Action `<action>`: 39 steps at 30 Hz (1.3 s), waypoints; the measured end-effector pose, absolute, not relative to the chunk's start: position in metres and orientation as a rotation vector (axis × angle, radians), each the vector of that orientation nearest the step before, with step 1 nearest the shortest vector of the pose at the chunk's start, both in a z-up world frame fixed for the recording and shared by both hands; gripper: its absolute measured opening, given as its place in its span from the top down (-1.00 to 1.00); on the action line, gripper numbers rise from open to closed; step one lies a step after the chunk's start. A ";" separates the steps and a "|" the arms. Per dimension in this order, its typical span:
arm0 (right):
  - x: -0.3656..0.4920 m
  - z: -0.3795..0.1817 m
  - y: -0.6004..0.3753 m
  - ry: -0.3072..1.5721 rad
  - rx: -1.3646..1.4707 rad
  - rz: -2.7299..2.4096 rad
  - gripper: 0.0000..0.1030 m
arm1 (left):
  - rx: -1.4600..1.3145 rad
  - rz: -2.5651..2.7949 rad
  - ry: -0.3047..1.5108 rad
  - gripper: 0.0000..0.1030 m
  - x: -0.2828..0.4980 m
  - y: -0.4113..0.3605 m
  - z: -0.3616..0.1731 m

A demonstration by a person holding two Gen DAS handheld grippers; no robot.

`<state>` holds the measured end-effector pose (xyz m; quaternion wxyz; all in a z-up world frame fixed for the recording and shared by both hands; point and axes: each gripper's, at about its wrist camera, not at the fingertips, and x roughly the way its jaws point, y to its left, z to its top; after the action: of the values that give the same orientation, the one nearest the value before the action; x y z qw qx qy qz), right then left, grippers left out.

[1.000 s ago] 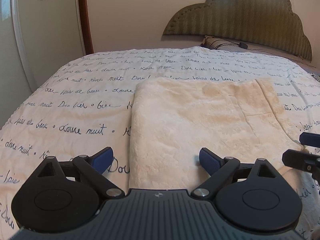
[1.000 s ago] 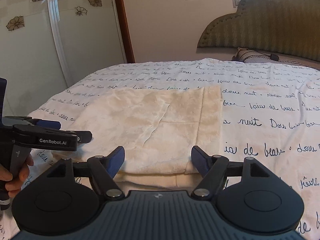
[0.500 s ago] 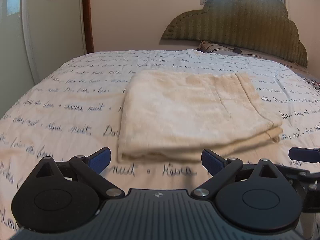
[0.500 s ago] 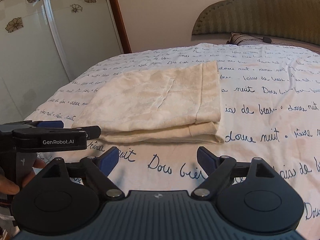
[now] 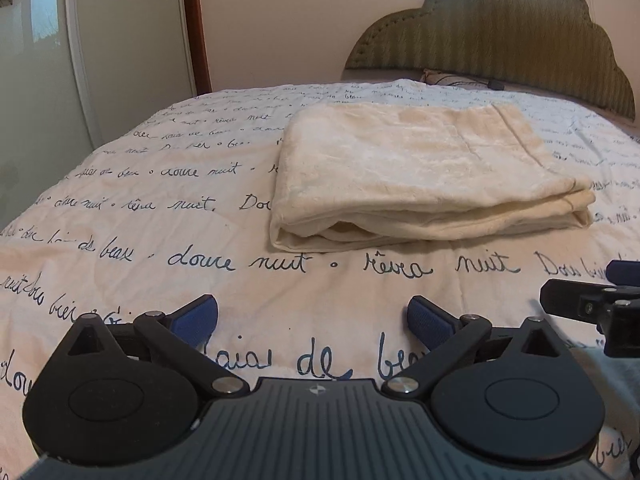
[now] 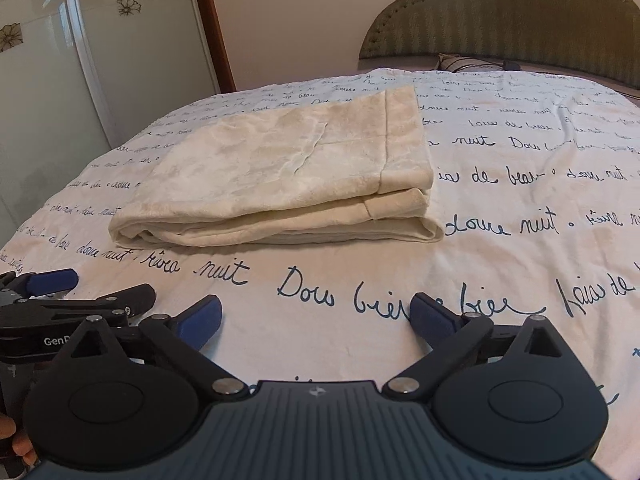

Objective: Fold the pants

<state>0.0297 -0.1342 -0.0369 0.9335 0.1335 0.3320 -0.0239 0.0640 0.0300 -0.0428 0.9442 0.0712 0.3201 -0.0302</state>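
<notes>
Cream pants [image 5: 420,172] [image 6: 288,184] lie folded into a thick flat rectangle in the middle of the bed, layers stacked at the near edge. My left gripper [image 5: 314,318] hovers over bare bedspread well short of the pants' near edge, jaws opening wide with nothing between the blue pads. My right gripper [image 6: 316,316] is likewise back from the pants over the bedspread, its jaws opening wide and empty. In each wrist view the other gripper shows at the side: the right gripper [image 5: 592,304] at the right edge, the left gripper [image 6: 68,300] at the left edge.
The white bedspread [image 5: 120,216] with dark blue script covers the bed. A green padded headboard [image 5: 500,32] and a pillow [image 5: 452,76] stand at the far end. A glass wardrobe door [image 6: 48,80] with flower decals runs along the left. A hand [image 6: 16,440] shows at the lower left.
Both grippers have pulled back and lower from the pants, which now lie farther ahead. The right jaws spread clearly wider, the left slightly. The pants stay folded in place.
</notes>
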 end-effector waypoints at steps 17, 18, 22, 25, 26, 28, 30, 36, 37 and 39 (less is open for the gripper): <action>0.027 -0.045 -0.145 0.629 0.339 -0.022 -1.00 | 0.080 -0.086 0.681 -1.00 0.069 0.038 -0.046; 0.026 -0.045 -0.145 0.628 0.342 -0.021 -1.00 | 0.081 -0.085 0.682 -1.00 0.069 0.038 -0.046; 0.028 -0.045 -0.142 0.636 0.321 -0.027 -1.00 | 0.083 -0.084 0.681 -1.00 0.069 0.037 -0.046; 0.028 -0.045 -0.142 0.634 0.327 -0.024 -1.00 | 0.083 -0.085 0.681 -1.00 0.069 0.037 -0.046; 0.028 -0.045 -0.144 0.631 0.335 -0.022 -1.00 | 0.082 -0.085 0.681 -1.00 0.069 0.037 -0.046; 0.028 -0.045 -0.146 0.624 0.352 -0.018 -1.00 | 0.079 -0.086 0.680 -1.00 0.069 0.037 -0.046; 0.027 -0.046 -0.147 0.622 0.357 -0.018 -1.00 | 0.080 -0.086 0.680 -1.00 0.070 0.037 -0.046; 0.029 -0.046 -0.144 0.630 0.336 -0.026 -1.00 | 0.080 -0.086 0.681 -1.00 0.070 0.037 -0.046; 0.029 -0.046 -0.144 0.631 0.335 -0.026 -1.00 | 0.080 -0.086 0.681 -1.00 0.070 0.037 -0.046; 0.030 -0.046 -0.144 0.631 0.335 -0.026 -1.00 | 0.080 -0.086 0.681 -1.00 0.070 0.037 -0.046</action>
<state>0.0298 -0.1435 -0.0457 0.9368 0.1638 0.3087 -0.0129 0.0696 0.0373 -0.0460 0.9410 0.0390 0.3336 -0.0420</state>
